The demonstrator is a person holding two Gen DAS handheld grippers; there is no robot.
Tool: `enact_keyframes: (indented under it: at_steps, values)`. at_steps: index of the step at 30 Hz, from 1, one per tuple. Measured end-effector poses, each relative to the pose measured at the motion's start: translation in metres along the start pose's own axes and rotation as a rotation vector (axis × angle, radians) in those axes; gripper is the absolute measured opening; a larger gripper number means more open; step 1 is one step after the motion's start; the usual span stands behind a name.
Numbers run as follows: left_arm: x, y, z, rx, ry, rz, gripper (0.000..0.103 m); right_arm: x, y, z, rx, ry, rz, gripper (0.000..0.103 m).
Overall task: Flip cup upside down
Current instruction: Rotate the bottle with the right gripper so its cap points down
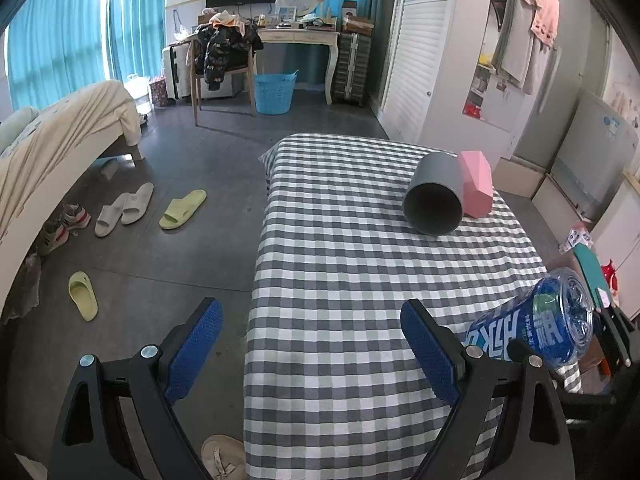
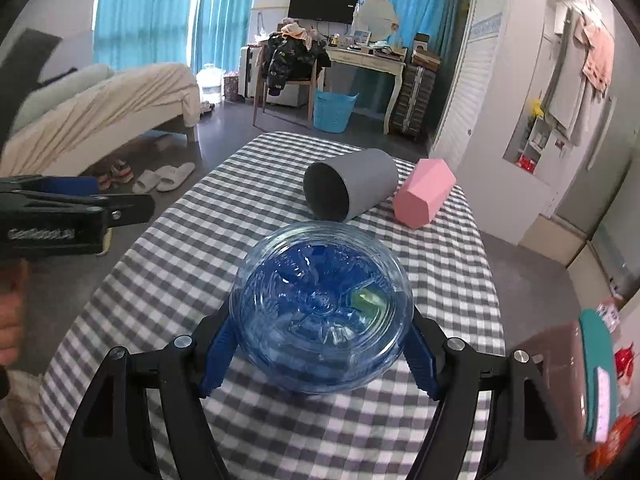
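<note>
A grey cup (image 1: 434, 196) lies on its side at the far end of the checked table (image 1: 340, 280), touching a pink block (image 1: 476, 184); it looks light, rigid and smooth, best pinched across the rim. The left gripper (image 1: 320, 354) hangs spread and empty. The right gripper (image 2: 320, 354) clamps a blue plastic bottle (image 2: 322, 314), whose printed label only the left wrist view shows, though too small to read
</note>
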State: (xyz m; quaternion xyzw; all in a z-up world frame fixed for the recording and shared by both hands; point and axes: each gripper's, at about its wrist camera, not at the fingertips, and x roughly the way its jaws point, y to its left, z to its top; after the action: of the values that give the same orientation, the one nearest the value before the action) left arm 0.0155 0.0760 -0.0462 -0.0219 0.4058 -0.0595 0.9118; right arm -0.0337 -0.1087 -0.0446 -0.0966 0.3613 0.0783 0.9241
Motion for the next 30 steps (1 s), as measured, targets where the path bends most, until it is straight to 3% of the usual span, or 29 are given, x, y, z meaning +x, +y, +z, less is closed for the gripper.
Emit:
enact_keyframes:
  at_steps: [2, 9, 12, 16, 23, 30]
  values:
    - [-0.001, -0.002, 0.0, 0.001, -0.002, -0.003, 0.093, 0.004, -0.001, -0.003, 0.0, 0.015, -0.017, 0.089]
    - [0.001, -0.005, -0.001, 0.013, 0.0, 0.0, 0.093, 0.028, -0.01, -0.012, 0.09, 0.057, 0.031, 0.09]
    - [0.003, -0.004, -0.001, 0.007, 0.005, 0.003, 0.093, 0.035, -0.012, -0.014, 0.094, 0.063, 0.007, 0.09]
    - [0.006, -0.002, 0.0, -0.002, 0.011, 0.007, 0.093, 0.04, -0.01, -0.013, 0.089, 0.066, 0.041, 0.07]
    - [0.007, 0.005, 0.001, -0.02, 0.005, 0.012, 0.093, 0.04, -0.002, -0.004, 0.049, 0.029, 0.032, 0.069]
    - [0.009, 0.012, 0.001, -0.045, 0.009, 0.019, 0.093, 0.053, 0.007, 0.03, 0.019, -0.069, 0.03, 0.069]
